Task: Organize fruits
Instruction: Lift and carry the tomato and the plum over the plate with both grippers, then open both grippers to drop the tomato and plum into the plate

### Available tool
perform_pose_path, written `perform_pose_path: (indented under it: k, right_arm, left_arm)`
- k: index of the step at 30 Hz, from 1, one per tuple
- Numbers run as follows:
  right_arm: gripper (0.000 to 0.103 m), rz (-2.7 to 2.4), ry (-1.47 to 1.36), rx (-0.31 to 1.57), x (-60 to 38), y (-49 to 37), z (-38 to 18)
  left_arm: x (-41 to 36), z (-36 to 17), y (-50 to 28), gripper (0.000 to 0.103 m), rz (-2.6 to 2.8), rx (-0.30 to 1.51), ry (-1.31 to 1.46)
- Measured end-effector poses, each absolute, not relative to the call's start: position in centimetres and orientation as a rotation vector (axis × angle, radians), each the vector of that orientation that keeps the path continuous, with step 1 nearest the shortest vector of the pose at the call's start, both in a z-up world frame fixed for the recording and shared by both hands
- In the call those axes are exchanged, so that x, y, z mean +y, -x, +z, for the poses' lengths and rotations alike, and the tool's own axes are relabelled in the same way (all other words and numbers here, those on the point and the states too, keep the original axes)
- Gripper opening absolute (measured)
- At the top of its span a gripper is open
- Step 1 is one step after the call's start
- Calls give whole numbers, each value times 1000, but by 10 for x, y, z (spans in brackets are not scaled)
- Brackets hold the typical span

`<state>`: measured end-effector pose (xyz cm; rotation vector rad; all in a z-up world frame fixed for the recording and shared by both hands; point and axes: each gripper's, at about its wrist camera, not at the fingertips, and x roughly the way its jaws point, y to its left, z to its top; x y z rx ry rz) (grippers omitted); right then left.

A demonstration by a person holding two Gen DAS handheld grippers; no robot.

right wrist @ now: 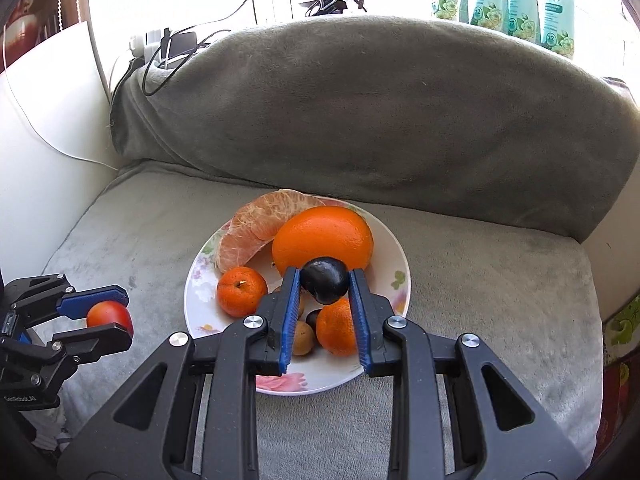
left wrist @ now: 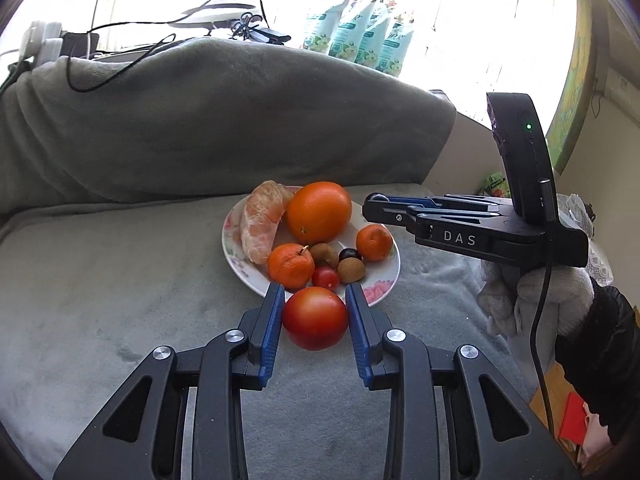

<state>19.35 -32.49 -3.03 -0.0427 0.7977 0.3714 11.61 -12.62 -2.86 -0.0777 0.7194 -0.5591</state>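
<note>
- We are looking at a flowered plate (right wrist: 394,256) sitting on a grey sofa cushion (right wrist: 500,280), carrying a large orange (right wrist: 322,236), a peeled citrus piece (right wrist: 256,228), two mandarins, small brown fruits and a cherry tomato (left wrist: 325,277).
- Our left gripper (left wrist: 315,300) is clamping a smooth red tomato (left wrist: 315,317); its jaws are pressing both of its sides, just short of the plate's near rim.
- Our right gripper (right wrist: 325,280) is pinching a dark, glossy plum (right wrist: 324,280) at its jaw tips, hanging above the plate's fruits, just before the orange.
</note>
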Motion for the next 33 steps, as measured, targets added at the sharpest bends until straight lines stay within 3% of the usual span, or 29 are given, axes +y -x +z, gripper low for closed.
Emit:
perform_pose_path:
  k: [33]
  right_arm:
    - [26, 349, 39, 839, -336, -215, -46]
  left_arm:
    - [-174, -40, -144, 30, -564, 743, 25]
